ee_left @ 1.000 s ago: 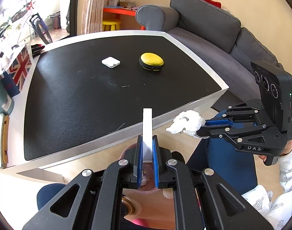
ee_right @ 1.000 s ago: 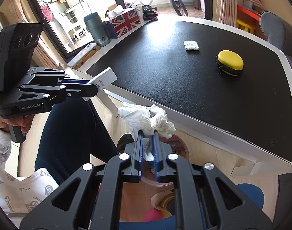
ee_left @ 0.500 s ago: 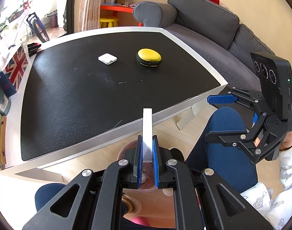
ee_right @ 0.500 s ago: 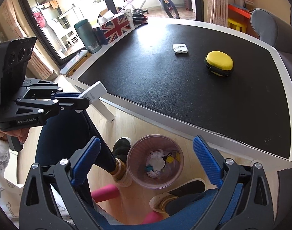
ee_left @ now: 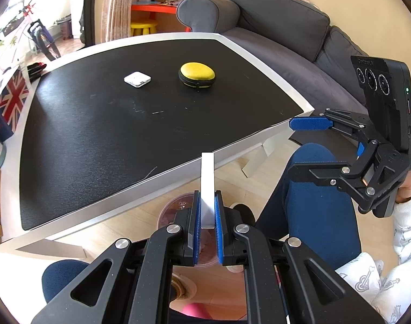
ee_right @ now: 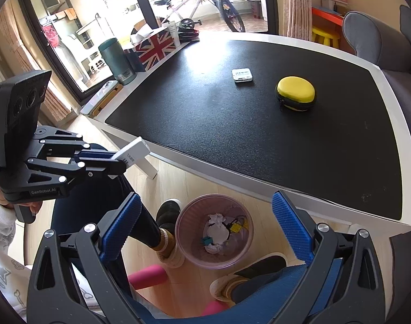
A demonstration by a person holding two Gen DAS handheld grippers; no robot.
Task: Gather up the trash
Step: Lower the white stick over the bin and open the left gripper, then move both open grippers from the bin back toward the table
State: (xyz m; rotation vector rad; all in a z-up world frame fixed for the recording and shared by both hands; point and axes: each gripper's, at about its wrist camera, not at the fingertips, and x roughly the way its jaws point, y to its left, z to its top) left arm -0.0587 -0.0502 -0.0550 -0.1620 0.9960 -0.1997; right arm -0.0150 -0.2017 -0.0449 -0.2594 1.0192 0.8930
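My left gripper (ee_left: pixel 207 210) is shut on a flat white box (ee_left: pixel 207 186) that sticks up between its blue pads; the right wrist view shows the same box (ee_right: pixel 132 154) jutting from that gripper (ee_right: pixel 116 162). Below it a translucent pink trash bin (ee_left: pixel 169 210) shows on the floor. My right gripper (ee_right: pixel 205 226) stands wide open and empty straight above the bin (ee_right: pixel 184 240). Crumpled white tissue (ee_right: pixel 217 232) lies inside the bin with small scraps. The right gripper (ee_left: pixel 300 143) also shows at the right of the left wrist view, jaws apart.
A black-topped white table (ee_right: pixel 259 186) carries a yellow oval case (ee_right: pixel 296 93) and a small white box (ee_right: pixel 242 75). A person's legs in blue trousers and their shoes (ee_right: pixel 167 210) flank the bin. A grey sofa (ee_left: pixel 286 35) stands beyond the table.
My right gripper opened and let go of the crumpled tissue, which now lies in the bin. The left gripper keeps its hold on the white box and has barely moved.
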